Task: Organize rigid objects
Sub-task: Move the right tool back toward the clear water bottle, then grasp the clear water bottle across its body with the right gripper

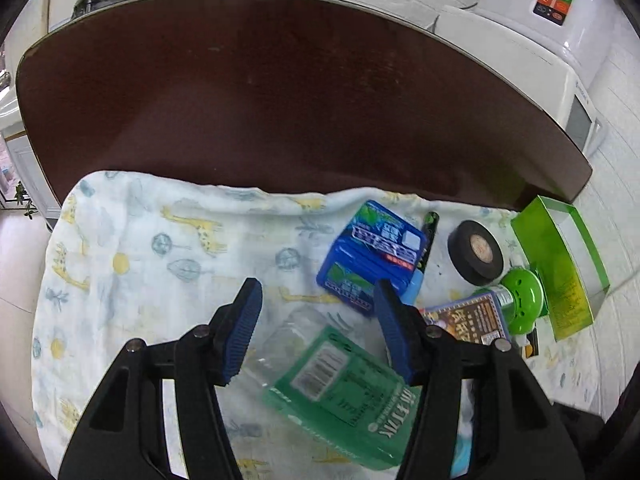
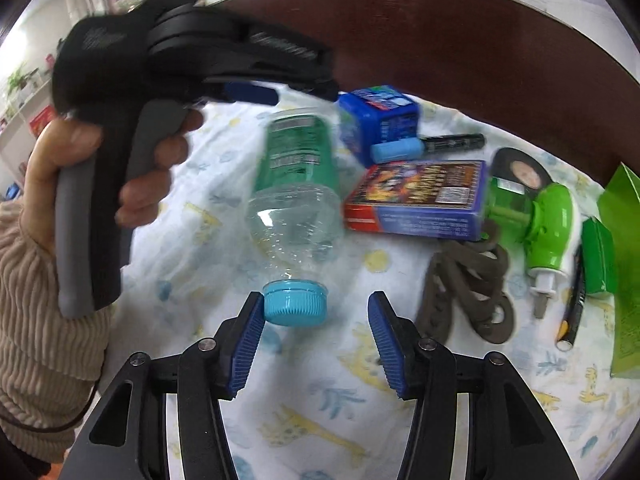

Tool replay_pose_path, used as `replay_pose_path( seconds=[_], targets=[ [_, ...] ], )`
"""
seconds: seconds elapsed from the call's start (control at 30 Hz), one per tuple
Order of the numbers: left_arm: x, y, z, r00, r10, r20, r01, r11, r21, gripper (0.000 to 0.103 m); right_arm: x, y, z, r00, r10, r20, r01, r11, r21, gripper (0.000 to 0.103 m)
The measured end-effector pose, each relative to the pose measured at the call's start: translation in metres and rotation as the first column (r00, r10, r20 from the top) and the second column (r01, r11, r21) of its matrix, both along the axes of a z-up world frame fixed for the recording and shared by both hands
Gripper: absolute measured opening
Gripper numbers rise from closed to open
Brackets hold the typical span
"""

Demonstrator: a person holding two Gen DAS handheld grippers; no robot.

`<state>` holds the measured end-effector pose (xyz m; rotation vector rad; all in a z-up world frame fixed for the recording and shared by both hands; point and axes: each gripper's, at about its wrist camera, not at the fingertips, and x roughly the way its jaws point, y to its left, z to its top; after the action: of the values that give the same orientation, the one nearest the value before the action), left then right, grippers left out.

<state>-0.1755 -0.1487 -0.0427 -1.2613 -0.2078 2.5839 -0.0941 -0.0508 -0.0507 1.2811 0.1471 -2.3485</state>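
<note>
A clear bottle (image 2: pixel 296 184) with a green label and a teal cap (image 2: pixel 296 304) lies on a giraffe-print cloth (image 2: pixel 320 420). My right gripper (image 2: pixel 316 322) is open at the cap, which sits by the left pad with a gap to the right pad. In the left wrist view my left gripper (image 1: pixel 316 320) hangs open over the same bottle (image 1: pixel 340 392), its pads clear of it. A hand holds that left gripper (image 2: pixel 256 94) above the bottle's far end. Beside the bottle lie a blue box (image 1: pixel 372 252), a card box (image 2: pixel 420 200), a marker (image 2: pixel 432 146), a black tape roll (image 1: pixel 476 252) and a green plug-in device (image 2: pixel 544 220).
A dark strap (image 2: pixel 468 292), a pen (image 2: pixel 572 304), a small green box (image 2: pixel 598 256) and an open green carton (image 1: pixel 560 264) lie at the right. Beyond the cloth stretches the dark brown tabletop (image 1: pixel 280 80). A white appliance (image 1: pixel 540 40) stands past its right edge.
</note>
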Motion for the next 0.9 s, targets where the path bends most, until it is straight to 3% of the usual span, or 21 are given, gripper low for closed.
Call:
replay_pose_path(
  seconds=[0.13, 0.33, 0.5, 0.9],
  targets=[
    [0.029, -0.002, -0.002, 1.000, 0.000, -0.014, 0.000, 0.998, -0.058, 0.058, -0.006, 0.024, 0.005, 0.998, -0.054, -0.018, 0.053, 0.998, -0.021, 0.054],
    [0.064, -0.025, -0.001, 0.999, 0.051, -0.008, -0.051, 0.999, 0.014, 0.058, -0.006, 0.032, 0.007, 0.999, -0.029, -0.027, 0.027, 0.997, -0.077, 0.054],
    [0.078, -0.035, 0.001, 0.995, 0.100, -0.017, -0.099, 0.995, 0.025, 0.059, -0.003, 0.016, 0.009, 0.999, 0.001, -0.040, -0.006, 0.993, -0.114, 0.054],
    [0.105, -0.048, 0.009, 0.993, 0.112, -0.028, -0.111, 0.993, 0.046, 0.060, -0.012, 0.004, 0.003, 0.997, 0.051, -0.053, -0.059, 0.986, -0.158, 0.052]
  ],
)
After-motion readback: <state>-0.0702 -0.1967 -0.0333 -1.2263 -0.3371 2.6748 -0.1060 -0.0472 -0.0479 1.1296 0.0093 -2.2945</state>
